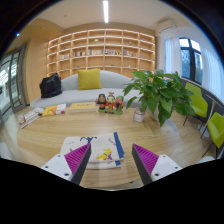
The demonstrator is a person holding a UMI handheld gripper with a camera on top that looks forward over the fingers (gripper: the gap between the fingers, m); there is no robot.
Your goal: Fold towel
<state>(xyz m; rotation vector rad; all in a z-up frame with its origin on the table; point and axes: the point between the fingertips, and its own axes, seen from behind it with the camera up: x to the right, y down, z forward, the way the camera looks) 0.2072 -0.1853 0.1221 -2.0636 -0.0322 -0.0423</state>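
A white towel [97, 148] with blue, purple and yellow prints lies folded on the wooden table [60, 135], just ahead of and between my fingers, nearer the left one. My gripper [112, 160] is open and empty, held just above the table's near part. The left finger's magenta pad [79, 158] overlaps the towel's near left corner in view; the right pad [145, 159] stands apart from it, with bare wood between.
A leafy potted plant [156, 92] stands at the table's far right. Small figurines [108, 102] stand at the far middle, books [52, 110] at the far left. Green chairs [212, 125] are at the right; a sofa [90, 82] and shelves [100, 50] lie beyond.
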